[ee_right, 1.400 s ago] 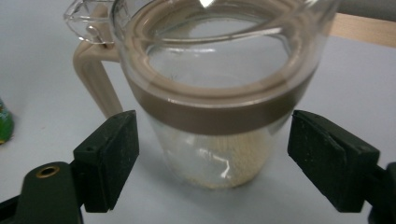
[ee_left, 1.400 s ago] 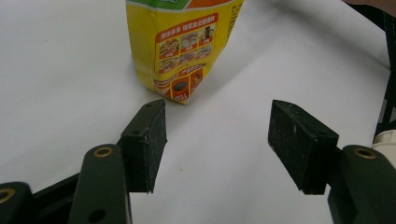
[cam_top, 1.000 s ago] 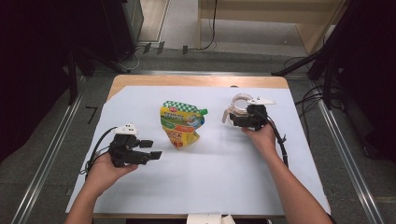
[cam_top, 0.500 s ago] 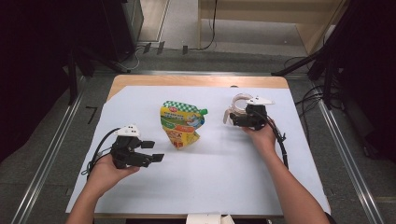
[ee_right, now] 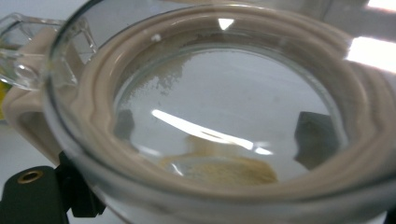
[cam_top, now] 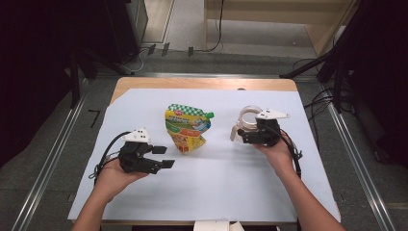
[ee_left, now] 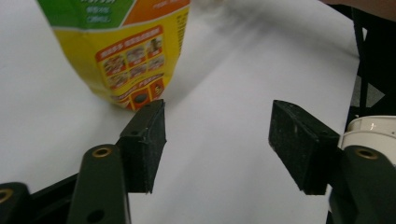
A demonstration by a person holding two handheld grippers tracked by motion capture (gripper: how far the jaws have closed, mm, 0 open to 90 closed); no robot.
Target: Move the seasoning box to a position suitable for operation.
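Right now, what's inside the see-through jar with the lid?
Through the clear lid of the jar, a little pile of tan powder shows at the bottom. The beige rim hides the jar's sides.

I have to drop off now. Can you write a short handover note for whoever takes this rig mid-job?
Left gripper: open, nothing between the jaws, which have just been closing; it points at the pouch, just short of it.
Right gripper: shut on the glass jar, lid on, some powder inside.
Pouch lies mid-sheet on the white sheet, spout cap on, untouched.
Done: jar in hand.
Left, likely: grab the pouch, open both.
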